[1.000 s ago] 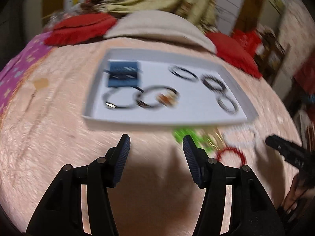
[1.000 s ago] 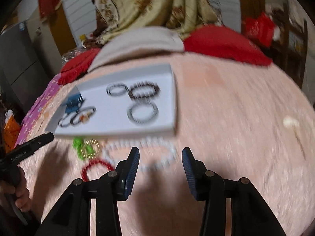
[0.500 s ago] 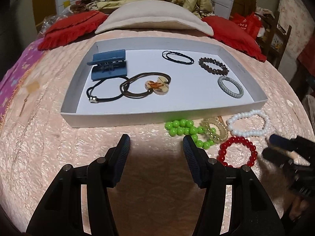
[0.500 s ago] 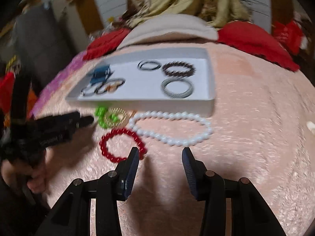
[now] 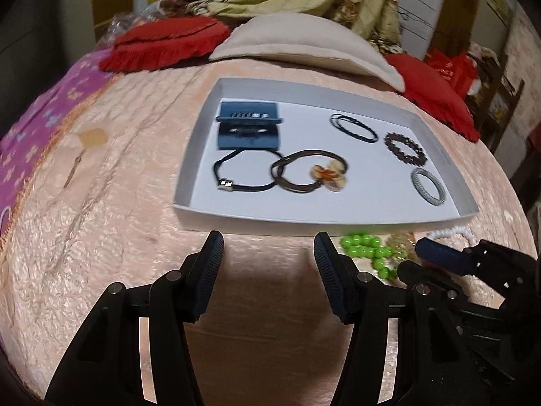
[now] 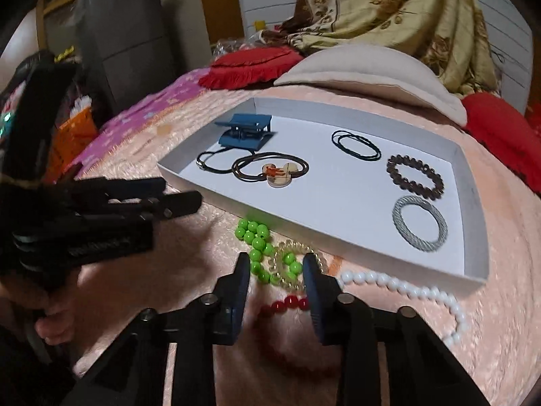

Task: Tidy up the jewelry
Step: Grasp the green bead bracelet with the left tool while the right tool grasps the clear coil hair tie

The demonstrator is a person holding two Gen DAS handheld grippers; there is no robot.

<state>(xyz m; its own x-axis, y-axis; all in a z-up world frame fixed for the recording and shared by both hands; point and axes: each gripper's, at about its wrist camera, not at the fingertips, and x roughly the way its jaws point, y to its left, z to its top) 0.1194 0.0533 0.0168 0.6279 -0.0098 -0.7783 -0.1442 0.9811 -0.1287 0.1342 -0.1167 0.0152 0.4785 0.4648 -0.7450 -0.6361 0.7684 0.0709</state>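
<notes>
A big bed with a pink bumpy cover (image 5: 101,237) fills both views. At its far end lie a cream pillow (image 5: 304,47), red pillows (image 5: 165,44) and a flowery blanket (image 6: 389,10).

On the cover sits a flat white tray (image 5: 203,128). Inside the tray, at the left, is a blue hair clip (image 5: 248,127). Near it are a black cord band (image 5: 236,176) and a brown cord band with a little wooden charm (image 5: 329,176). The two cord bands overlap. Further right in the tray are a thin black hair tie (image 5: 353,128), a dark brown bead bracelet (image 5: 405,147) and a grey woven ring (image 5: 428,186).

Just in front of the tray, on the cover, lie more things. There is a green bead bracelet (image 6: 257,240), with a clear yellow coil tie (image 6: 294,264) lying over part of it. Beside them lie a white bead bracelet (image 6: 405,291) and a red bead bracelet (image 6: 287,304).

The left gripper (image 5: 268,264) is above the bare cover, just in front of the tray's near wall. Its two fingers are wide apart and hold nothing.

The right gripper (image 6: 276,291) is low over the loose bracelets. Its fingers are apart, with the red beads and part of the coil tie showing between them. I cannot tell if they touch the beads. It holds nothing.
</notes>
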